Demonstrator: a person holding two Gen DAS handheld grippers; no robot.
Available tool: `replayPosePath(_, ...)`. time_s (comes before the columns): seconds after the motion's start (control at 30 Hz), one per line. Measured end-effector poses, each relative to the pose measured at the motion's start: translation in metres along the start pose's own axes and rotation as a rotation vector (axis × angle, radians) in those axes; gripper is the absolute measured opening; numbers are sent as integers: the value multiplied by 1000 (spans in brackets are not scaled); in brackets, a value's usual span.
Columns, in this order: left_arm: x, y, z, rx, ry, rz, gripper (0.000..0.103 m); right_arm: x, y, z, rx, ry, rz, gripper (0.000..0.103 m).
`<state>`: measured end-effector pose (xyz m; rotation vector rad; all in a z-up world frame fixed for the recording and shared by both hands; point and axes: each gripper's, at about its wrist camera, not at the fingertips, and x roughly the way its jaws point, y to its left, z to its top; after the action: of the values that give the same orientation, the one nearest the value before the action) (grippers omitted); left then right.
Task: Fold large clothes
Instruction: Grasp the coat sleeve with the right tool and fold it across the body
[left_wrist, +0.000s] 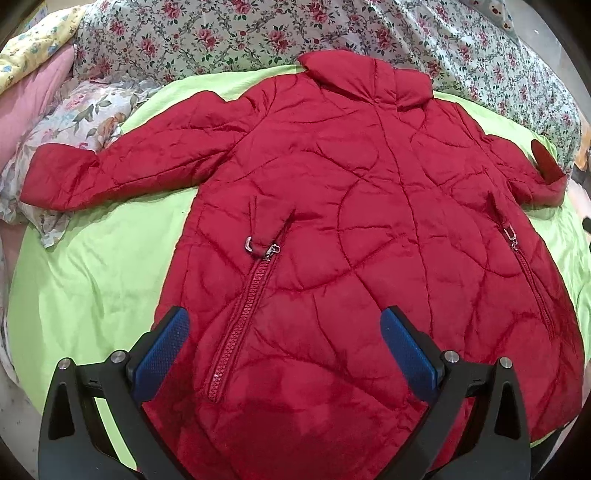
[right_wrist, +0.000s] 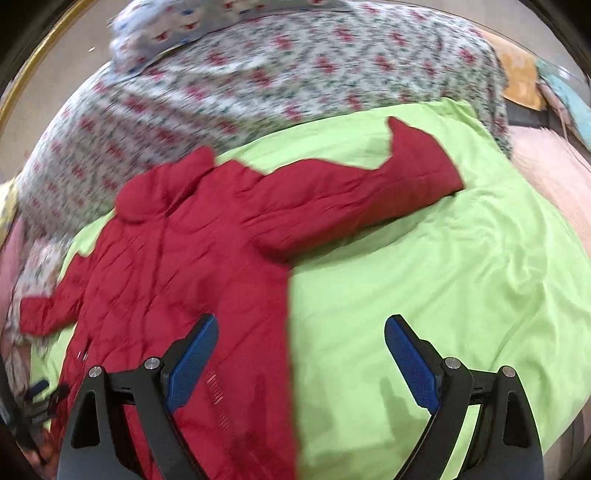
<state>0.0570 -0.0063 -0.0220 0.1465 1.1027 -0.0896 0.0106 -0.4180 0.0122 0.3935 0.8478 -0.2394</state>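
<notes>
We have the bed (left_wrist: 92, 288) as our work surface, covered with a green sheet (right_wrist: 424, 295) that gives us a broad, flat area to fold on. A flowered quilt (left_wrist: 221, 33) is bunched at the far side, and a flowered pillow (left_wrist: 88, 118) lies at the left, out of the way except where one cuff rests on it.

The red coat (left_wrist: 351, 229) lies front up in the middle of the sheet, collar (left_wrist: 369, 74) away from us and hem toward us. Both sleeves are spread outward, which we judge is the starting layout for folding: body flat, arms free to be brought across. The left sleeve (left_wrist: 122, 166) runs out onto the pillow; the right sleeve (right_wrist: 351, 199) reaches over bare sheet.

Our left gripper (left_wrist: 284, 350) hovers over the hem, jaws apart and holding nothing, with the pocket zip (left_wrist: 240, 325) between them. Our right gripper (right_wrist: 301, 354) sits above the coat's right edge, jaws also apart and empty, one finger over red fabric and one over sheet. That view is blurred, so finer detail is lost. We judge no fold is made yet.
</notes>
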Motion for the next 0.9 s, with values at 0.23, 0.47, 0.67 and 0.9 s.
replayPosePath(0.23, 6, 1, 8, -11, 0, -14, 103, 22, -48, 51, 46, -40, -110, 92)
replayPosePath(0.47, 20, -5, 12, -4, 24, -18, 103, 58, -75, 114, 32, -65, -233, 91)
replayPosePath(0.67, 27, -6, 16, 8, 28, -8, 103, 114, -97, 159, 38, -43, -335, 90)
replayPosePath(0.9, 32, 4, 17, -10, 28, 9, 103, 159, -116, 169, 88, 23, -338, 26)
